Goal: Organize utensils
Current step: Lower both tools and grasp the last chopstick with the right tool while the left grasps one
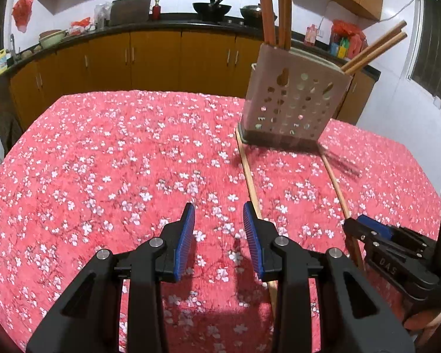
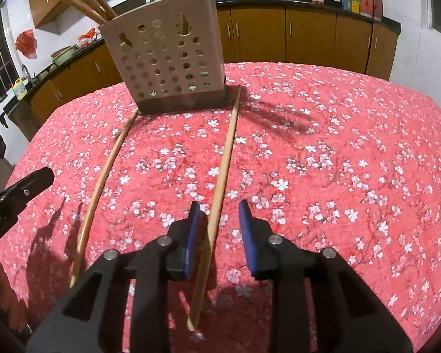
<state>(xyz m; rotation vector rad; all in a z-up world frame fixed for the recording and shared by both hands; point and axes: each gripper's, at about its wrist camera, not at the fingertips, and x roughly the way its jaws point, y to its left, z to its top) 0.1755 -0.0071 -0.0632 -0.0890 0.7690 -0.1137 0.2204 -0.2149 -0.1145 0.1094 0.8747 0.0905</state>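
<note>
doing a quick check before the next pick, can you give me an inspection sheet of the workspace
surface: table under a red floral cloth.
job's things: perforated utensil holder stands upright on the cloth with chopsticks sticking out of it; two loose chopsticks lie flat, the left chopstick and the right chopstick, far ends near the holder's base.
clutter: nothing seen on the cloth.
grippers: left tool open over bare cloth, left chopstick beside its right finger; right tool open, the right chopstick between its fingers, near the left one.
cables: nothing seen.
surroundings: kitchen counter with woks, wooden cabinets, windows.
</note>
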